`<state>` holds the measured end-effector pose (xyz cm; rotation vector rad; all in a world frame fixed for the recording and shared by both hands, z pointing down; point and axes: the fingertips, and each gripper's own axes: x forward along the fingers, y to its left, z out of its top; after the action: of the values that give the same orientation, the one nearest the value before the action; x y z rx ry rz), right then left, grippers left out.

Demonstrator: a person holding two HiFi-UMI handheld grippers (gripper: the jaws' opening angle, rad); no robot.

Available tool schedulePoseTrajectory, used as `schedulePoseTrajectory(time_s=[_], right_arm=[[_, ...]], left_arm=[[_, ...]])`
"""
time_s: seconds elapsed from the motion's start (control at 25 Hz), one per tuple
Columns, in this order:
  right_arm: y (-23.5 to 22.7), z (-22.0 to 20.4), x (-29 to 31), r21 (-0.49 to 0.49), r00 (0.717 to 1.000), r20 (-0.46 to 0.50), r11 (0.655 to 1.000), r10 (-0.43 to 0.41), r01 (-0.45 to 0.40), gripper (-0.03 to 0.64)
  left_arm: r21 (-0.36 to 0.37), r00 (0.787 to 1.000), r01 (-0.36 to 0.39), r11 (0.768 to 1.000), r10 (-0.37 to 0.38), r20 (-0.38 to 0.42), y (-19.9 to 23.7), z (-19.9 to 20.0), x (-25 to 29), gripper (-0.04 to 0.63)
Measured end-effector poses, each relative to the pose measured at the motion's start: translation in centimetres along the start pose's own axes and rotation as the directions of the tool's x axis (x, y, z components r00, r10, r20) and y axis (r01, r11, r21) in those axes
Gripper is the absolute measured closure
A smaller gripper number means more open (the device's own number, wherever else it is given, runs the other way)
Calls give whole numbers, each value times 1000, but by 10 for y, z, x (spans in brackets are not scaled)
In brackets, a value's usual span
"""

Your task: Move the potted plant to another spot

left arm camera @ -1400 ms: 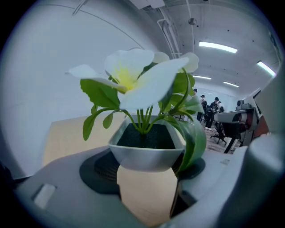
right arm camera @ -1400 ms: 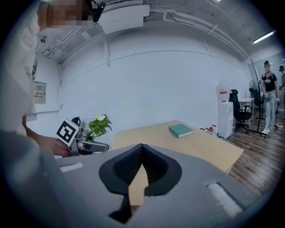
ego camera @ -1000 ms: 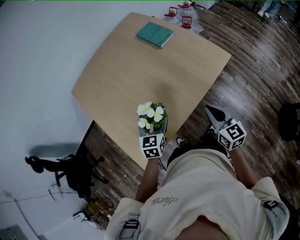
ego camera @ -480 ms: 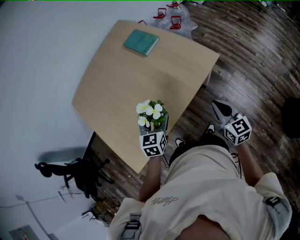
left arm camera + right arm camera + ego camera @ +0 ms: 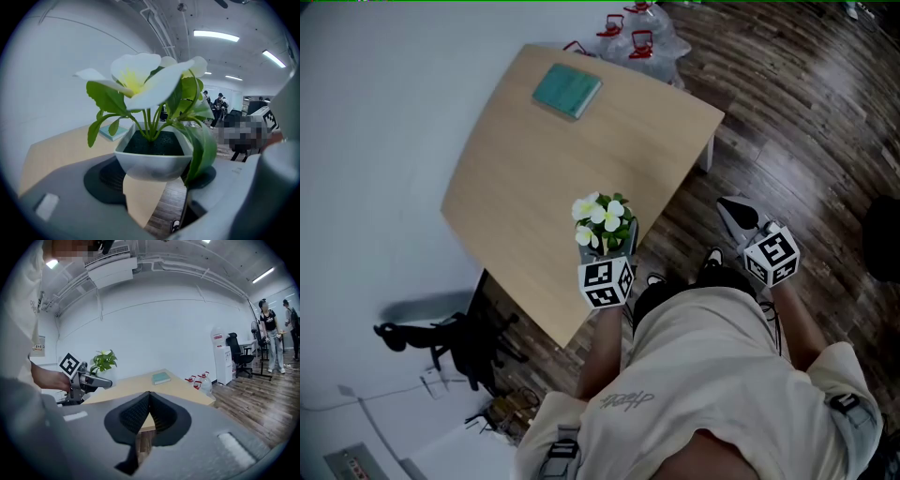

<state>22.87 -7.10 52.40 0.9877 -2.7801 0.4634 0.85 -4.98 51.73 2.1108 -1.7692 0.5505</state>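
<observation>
Left tool is clenched on the potted plant: the pads grip the white pot on both sides. Right tool is closed, tips touching, nothing between them.

Head view: the plant sits over the near edge of the tabletop, right in front of the person. The right tool is off the tabletop, out over the wood floor, well apart from the plant. A teal book lies near the far end. Clear bottles with red handles stand on the floor past the far corner. A black office chair is by the wall, left of the tabletop. Pad contact on the pot can't be read from here, since the marker cube covers it.

Left gripper view: fills that gap. The pot's underside is visible, with the tabletop edge and floor showing below it, so the pot is off the surface. There are white flowers, green leaves and dark soil. One leaf hangs over the right-hand pad. The book is behind the plant, to the left.

Right gripper view: shows the closed jaws with the tabletop edge behind them. It also shows the left tool from the side, plant leaves above it. Only this view shows the water dispenser and two people standing at the far right.
</observation>
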Motion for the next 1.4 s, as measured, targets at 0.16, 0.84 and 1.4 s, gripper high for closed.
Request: schedulePoseTrajectory(time_s=[0.16,0.84,1.4], right_arm=[[-9,-8,-4,39,1000,-15,999,-9,10,615],[-49,21,36,23,994,-38,994,-104,105,615],[-51,38,102,-52,995,-91,998,-43,39,614]], left_arm=[[20,999,22,1000,-21,-25,-8,8,5,241],[14,992,126,992,-125,-32,-1,29,95,241],[8,988,151,989,-151,24,24,47,140,241]])
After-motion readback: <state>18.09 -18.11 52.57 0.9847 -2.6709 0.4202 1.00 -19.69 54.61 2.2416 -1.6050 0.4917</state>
